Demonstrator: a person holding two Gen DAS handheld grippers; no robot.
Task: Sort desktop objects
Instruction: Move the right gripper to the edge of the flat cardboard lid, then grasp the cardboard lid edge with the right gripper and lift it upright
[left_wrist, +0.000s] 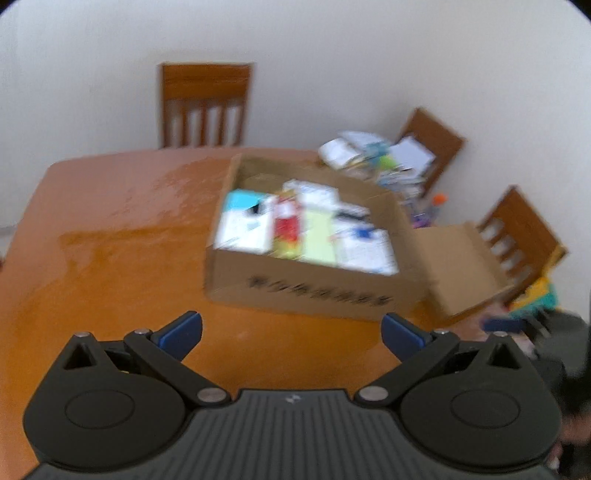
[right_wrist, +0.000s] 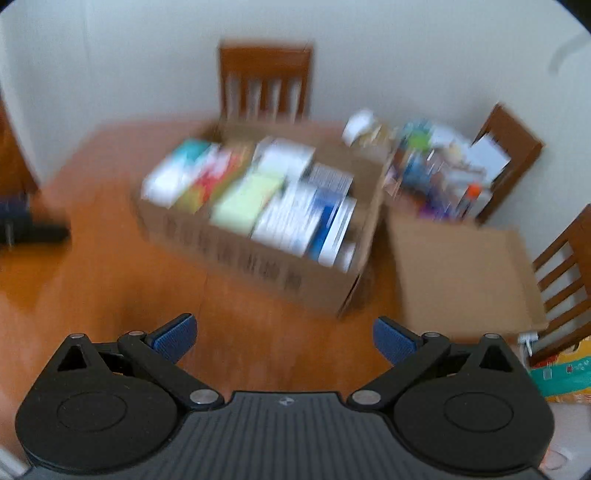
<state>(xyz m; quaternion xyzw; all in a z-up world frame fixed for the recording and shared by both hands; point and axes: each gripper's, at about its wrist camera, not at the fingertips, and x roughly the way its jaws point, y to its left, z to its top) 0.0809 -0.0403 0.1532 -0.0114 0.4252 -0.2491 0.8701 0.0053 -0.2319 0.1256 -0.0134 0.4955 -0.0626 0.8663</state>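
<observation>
White-walled room, wooden chairs pushed up around an orange-brown bench (left_wrist: 110, 229), and both views are pretty smeared with motion blur, so take the details loosely.

Left gripper (left_wrist: 291, 332): fingers spread wide, nothing between them, just bare bench straight ahead of the tips. Right gripper (right_wrist: 284, 338): same deal, fingers wide apart and holding nothing, bare wood between them.

Beyond the fingertips of both sits the cardboard box (left_wrist: 314, 291), open on top. It's packed pretty full: flat white packs, a teal one, something red and a pale green one, standing in rows side by side. Can't read any labels. One flap (right_wrist: 461, 273) hangs open, off past the right finger in both views.

Further out, beyond the box and off to the right, there's a loose pile of clutter (right_wrist: 436, 173): papers, small colourful bits, something with an orange cap. Looks like it sits at the far corner near a chair (left_wrist: 432, 144), hard to say on what exactly.

Progress-wise: I'd guess a good chunk is already in the box, and that far pile may be what's left. The bench near the fingers has nothing loose on it.
</observation>
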